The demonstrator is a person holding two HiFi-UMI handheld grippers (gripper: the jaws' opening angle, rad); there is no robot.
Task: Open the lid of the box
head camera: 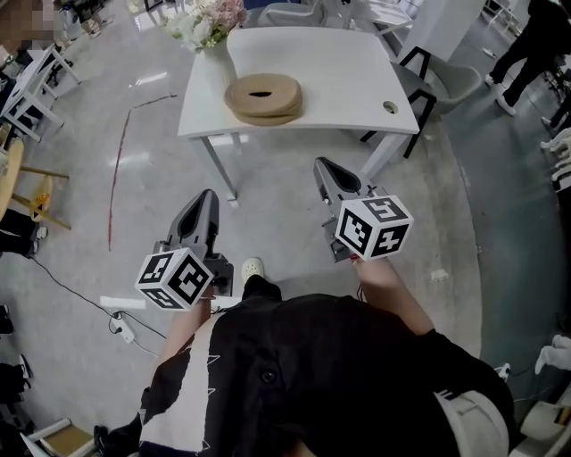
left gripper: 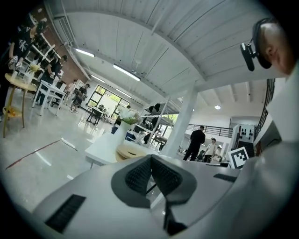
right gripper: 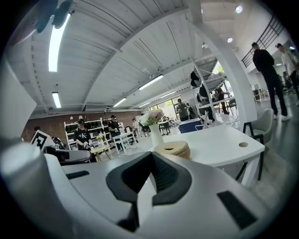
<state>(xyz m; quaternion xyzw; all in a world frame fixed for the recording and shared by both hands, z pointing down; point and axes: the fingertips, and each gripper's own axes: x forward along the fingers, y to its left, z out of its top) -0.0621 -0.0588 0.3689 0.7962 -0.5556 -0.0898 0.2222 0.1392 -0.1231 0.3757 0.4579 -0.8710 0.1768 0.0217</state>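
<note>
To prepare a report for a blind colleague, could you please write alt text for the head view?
Seen from above, a person holds the left gripper and right gripper, both shut and empty, over a grey floor, short of a white table bearing a round tan box and flowers.

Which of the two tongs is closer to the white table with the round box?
The right tongs: their tip shows just short of the front edge of the table, while the left tongs hang farther back.
</note>
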